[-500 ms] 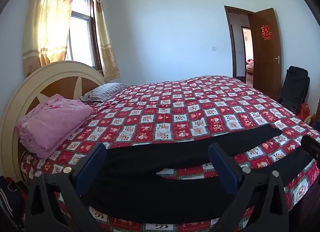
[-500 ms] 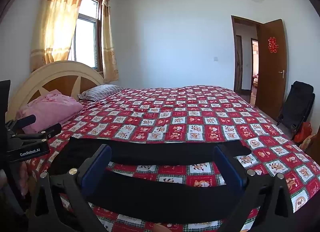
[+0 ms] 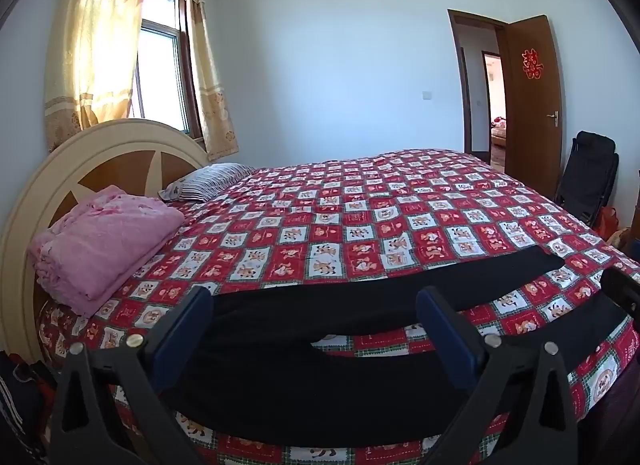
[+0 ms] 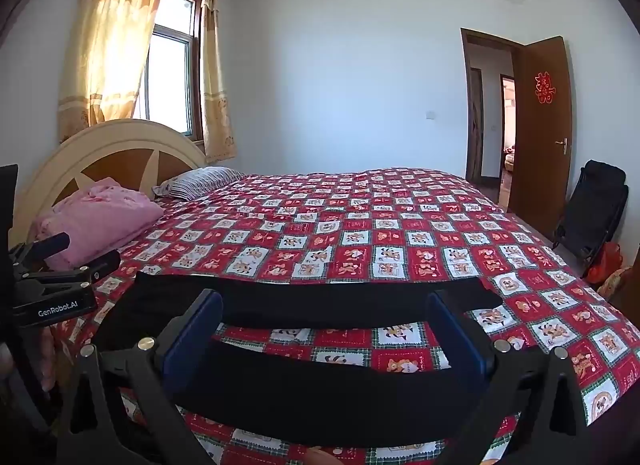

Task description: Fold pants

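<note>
Black pants (image 3: 320,381) lie spread flat along the near edge of the bed, waist to the left and the two legs running to the right with a gap of bedspread between them. The same pants (image 4: 320,385) fill the bottom of the right wrist view. My left gripper (image 3: 316,329) hovers above the waist end, jaws wide open and holding nothing. Over the legs, my right gripper (image 4: 324,329) is likewise open and empty. In the right wrist view the left gripper's body (image 4: 52,289) shows at the left edge.
The bed carries a red and white checked bedspread (image 3: 360,217). A folded pink blanket (image 3: 104,241) and a striped pillow (image 3: 208,181) lie by the round headboard (image 3: 100,153). A black folding chair (image 3: 588,177) stands beside the open brown door (image 3: 528,97).
</note>
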Demonstrator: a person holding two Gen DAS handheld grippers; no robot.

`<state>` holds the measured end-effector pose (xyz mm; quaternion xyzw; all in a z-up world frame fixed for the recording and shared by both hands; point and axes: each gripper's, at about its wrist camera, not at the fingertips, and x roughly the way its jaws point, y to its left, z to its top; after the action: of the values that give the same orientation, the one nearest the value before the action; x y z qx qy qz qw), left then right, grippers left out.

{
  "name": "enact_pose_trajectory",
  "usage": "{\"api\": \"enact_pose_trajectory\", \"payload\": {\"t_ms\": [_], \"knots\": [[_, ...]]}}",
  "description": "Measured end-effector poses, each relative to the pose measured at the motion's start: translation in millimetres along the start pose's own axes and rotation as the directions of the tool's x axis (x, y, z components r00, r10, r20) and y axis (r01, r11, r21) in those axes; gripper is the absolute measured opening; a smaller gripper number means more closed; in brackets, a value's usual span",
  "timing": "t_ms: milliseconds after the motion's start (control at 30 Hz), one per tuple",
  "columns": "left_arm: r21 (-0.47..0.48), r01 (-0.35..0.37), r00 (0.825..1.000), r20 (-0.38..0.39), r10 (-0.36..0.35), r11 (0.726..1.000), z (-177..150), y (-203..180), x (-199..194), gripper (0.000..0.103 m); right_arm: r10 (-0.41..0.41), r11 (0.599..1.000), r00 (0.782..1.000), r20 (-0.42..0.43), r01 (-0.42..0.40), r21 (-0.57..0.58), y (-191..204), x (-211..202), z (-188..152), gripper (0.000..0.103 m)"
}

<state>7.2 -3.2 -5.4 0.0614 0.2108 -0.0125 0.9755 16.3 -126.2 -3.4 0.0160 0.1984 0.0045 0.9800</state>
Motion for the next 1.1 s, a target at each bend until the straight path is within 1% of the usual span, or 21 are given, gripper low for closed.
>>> {"api": "enact_pose_trajectory", "payload": {"t_ms": [133, 1100], "knots": [[0.002, 0.000, 1.000, 0.011, 0.000, 1.000, -5.1, 0.2, -2.1, 0.103, -0.002, 1.000, 1.000, -0.003, 0.002, 0.001, -2.3, 2.3, -0.5, 0.102], [-0.010, 0.003, 1.000, 0.007, -0.003, 1.000, -8.3, 6.0, -0.4, 0.103, -0.003, 1.000, 1.000, -0.011, 0.003, -0.005, 0.5, 6.1, -3.3, 0.102]]}}
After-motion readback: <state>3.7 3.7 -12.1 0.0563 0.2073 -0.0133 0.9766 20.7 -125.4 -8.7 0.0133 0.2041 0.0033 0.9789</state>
